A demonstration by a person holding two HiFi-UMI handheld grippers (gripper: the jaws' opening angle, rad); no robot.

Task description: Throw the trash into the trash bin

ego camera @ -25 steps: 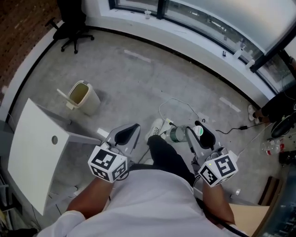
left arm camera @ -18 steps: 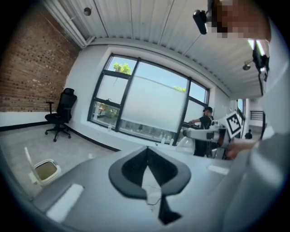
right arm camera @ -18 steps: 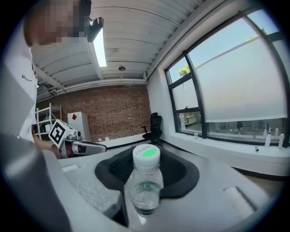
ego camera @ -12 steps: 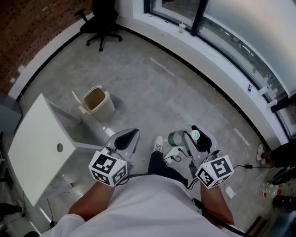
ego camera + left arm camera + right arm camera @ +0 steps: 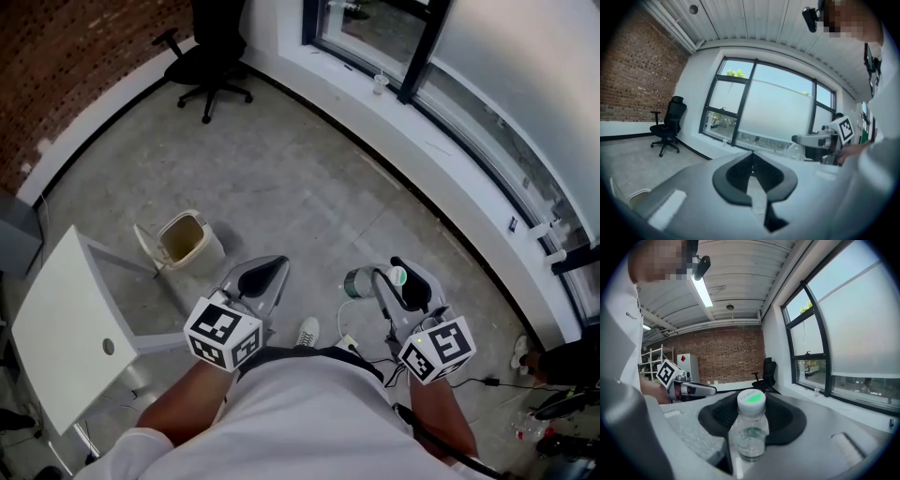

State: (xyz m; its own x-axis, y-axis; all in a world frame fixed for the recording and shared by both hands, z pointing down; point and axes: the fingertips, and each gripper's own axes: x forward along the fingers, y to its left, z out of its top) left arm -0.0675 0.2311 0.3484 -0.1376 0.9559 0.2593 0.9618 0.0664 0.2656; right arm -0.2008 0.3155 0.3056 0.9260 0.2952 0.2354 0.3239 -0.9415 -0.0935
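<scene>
A beige trash bin (image 5: 190, 242) stands open on the concrete floor, ahead and to the left of my left gripper (image 5: 265, 274). That gripper is held level, its jaws together with nothing between them; its own view shows the dark pads (image 5: 736, 174) meeting. My right gripper (image 5: 401, 279) is shut on a clear plastic bottle (image 5: 360, 281) with a white, green-dotted cap (image 5: 751, 401). In the right gripper view the bottle (image 5: 749, 434) stands upright between the pads. The left gripper (image 5: 693, 389) shows there too, at the left.
A white table (image 5: 66, 328) stands at the left, close to the bin. A black office chair (image 5: 211, 56) is at the far wall, with a low window sill (image 5: 422, 141) along the right. Cables (image 5: 361, 349) and a shoe (image 5: 307, 330) lie near my feet.
Both grippers have travelled across the floor with the person. The bin now sits lower in the head view, closer to the left gripper. The bottle stays gripped.
</scene>
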